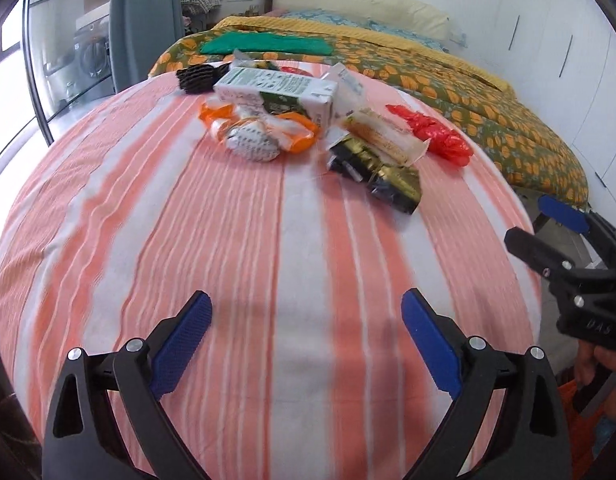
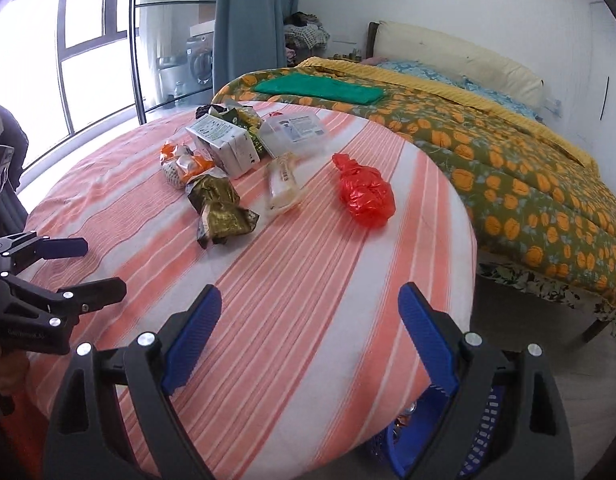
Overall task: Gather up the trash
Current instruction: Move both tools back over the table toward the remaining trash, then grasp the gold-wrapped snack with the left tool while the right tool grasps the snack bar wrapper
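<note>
Trash lies on the far half of a table with an orange-and-white striped cloth (image 1: 267, 240): a white carton (image 1: 275, 90), an orange-and-white wrapper (image 1: 259, 132), a gold-and-black foil bag (image 1: 384, 168), a clear wrapper (image 1: 388, 136) and a red plastic bag (image 1: 432, 134). My left gripper (image 1: 308, 340) is open and empty over the near part of the cloth. My right gripper (image 2: 310, 334) is open and empty near the table's right front edge. The red bag (image 2: 364, 192), foil bag (image 2: 217, 208) and carton (image 2: 223, 142) also show in the right wrist view.
A blue basket (image 2: 480, 432) sits on the floor under the table's right front edge. A bed with an orange-flowered cover (image 2: 508, 168) and a green cloth (image 2: 320, 88) stands behind and to the right. A window (image 2: 87, 40) and curtain are at the left.
</note>
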